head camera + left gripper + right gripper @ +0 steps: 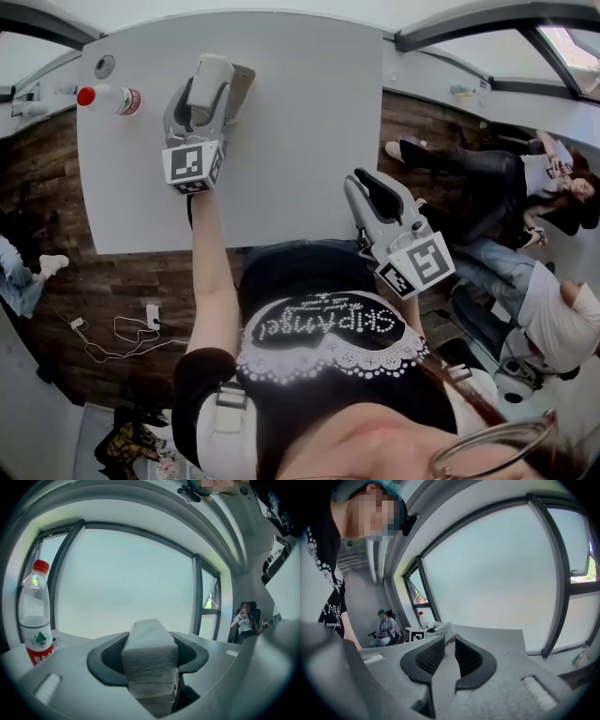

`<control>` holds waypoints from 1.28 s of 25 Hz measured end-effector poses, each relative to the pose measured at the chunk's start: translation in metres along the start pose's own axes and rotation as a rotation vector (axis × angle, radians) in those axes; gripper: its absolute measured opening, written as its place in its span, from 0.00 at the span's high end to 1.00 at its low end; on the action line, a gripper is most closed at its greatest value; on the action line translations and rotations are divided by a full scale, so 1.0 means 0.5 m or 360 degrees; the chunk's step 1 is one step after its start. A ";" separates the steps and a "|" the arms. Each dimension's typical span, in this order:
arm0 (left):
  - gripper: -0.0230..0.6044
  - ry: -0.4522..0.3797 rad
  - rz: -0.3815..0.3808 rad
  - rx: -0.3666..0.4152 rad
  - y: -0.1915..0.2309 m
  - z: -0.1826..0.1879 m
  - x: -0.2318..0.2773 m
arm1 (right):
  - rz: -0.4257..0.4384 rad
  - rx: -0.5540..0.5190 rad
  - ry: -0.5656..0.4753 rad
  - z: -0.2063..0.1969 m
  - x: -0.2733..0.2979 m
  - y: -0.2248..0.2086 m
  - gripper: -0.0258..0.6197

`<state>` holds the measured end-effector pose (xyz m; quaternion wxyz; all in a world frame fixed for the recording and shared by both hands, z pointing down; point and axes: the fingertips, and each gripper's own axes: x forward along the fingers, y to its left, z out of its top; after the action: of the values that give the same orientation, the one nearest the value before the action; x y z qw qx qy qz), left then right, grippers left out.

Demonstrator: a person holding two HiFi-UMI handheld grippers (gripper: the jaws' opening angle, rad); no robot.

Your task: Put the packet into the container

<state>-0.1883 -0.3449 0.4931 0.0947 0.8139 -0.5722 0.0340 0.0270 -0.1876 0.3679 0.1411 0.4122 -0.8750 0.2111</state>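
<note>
One white packet point(150, 656) is clamped in the left gripper point(217, 73), near the desk's point(300, 141) far edge. The right gripper point(449, 656), by the desk's right edge, is empty, jaws narrowly apart.

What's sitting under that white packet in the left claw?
Only white table shows around the packet clamped in the left gripper. The spot straight beneath is covered by packet and gripper.

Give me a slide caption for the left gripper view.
Left gripper clamps a white packet over the table, water bottle standing at left.
</note>
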 end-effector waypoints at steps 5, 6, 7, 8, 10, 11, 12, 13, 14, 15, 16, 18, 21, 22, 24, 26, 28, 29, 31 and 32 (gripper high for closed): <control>0.54 0.0048 -0.0002 0.0054 0.000 -0.018 0.009 | -0.0008 0.0001 0.0009 0.001 0.002 -0.003 0.85; 0.54 0.0052 -0.0003 0.0066 0.001 -0.021 0.010 | -0.0007 0.0001 0.0010 0.001 0.002 -0.004 0.85; 0.54 0.0054 -0.0004 0.0071 0.000 -0.022 0.011 | -0.0005 0.0001 0.0012 0.001 0.003 -0.004 0.85; 0.54 0.0055 -0.0004 0.0071 0.000 -0.024 0.011 | -0.0002 0.0000 0.0015 0.000 0.004 -0.004 0.85; 0.54 0.0061 -0.0003 0.0075 0.000 -0.027 0.011 | 0.0006 0.0000 0.0016 -0.001 0.006 -0.003 0.85; 0.54 0.0067 0.0000 0.0078 0.000 -0.029 0.011 | 0.0009 0.0000 0.0014 -0.001 0.007 -0.002 0.85; 0.54 0.0074 0.0006 0.0080 0.001 -0.030 0.012 | 0.0010 0.0001 0.0013 -0.001 0.008 -0.001 0.85; 0.53 0.0086 0.0014 0.0082 0.002 -0.032 0.012 | 0.0010 0.0002 0.0013 0.000 0.008 -0.001 0.85; 0.53 0.0104 0.0023 0.0087 0.003 -0.032 0.012 | 0.0009 0.0003 0.0014 0.000 0.008 -0.001 0.85; 0.53 0.0128 0.0030 0.0097 0.004 -0.032 0.011 | 0.0006 0.0003 0.0015 0.000 0.007 -0.002 0.85; 0.53 0.0153 0.0033 0.0113 0.004 -0.034 0.012 | 0.0003 0.0004 0.0015 0.001 0.006 -0.003 0.85; 0.53 0.0186 0.0022 0.0152 0.001 -0.043 0.014 | -0.0002 0.0004 0.0015 0.001 0.005 -0.005 0.85; 0.52 0.0251 0.0000 0.0209 -0.005 -0.050 0.016 | 0.0003 0.0005 0.0013 0.000 0.005 -0.004 0.85; 0.52 0.0264 -0.0003 0.0216 -0.005 -0.052 0.016 | 0.0007 0.0007 0.0012 0.000 0.007 -0.002 0.85; 0.52 0.0270 -0.0009 0.0235 -0.004 -0.053 0.017 | 0.0011 0.0012 0.0011 0.000 0.008 -0.001 0.85; 0.52 0.0269 -0.0013 0.0244 -0.005 -0.052 0.017 | 0.0009 0.0015 0.0012 0.000 0.008 -0.001 0.85; 0.52 0.0266 -0.0014 0.0244 -0.005 -0.050 0.017 | 0.0006 0.0017 0.0008 0.002 0.006 -0.002 0.85; 0.52 0.0268 -0.0015 0.0241 -0.006 -0.050 0.017 | 0.0006 0.0017 0.0006 0.002 0.005 -0.002 0.85; 0.52 0.0267 -0.0013 0.0219 -0.008 -0.047 0.017 | 0.0008 0.0016 0.0007 0.003 0.004 -0.002 0.85; 0.52 0.0268 -0.0012 0.0208 -0.008 -0.046 0.017 | 0.0009 0.0016 0.0009 0.002 0.004 -0.002 0.85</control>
<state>-0.1803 -0.3467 0.5167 0.0892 0.8147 -0.5558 0.1393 0.0264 -0.1902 0.3682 0.1408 0.4099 -0.8746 0.2171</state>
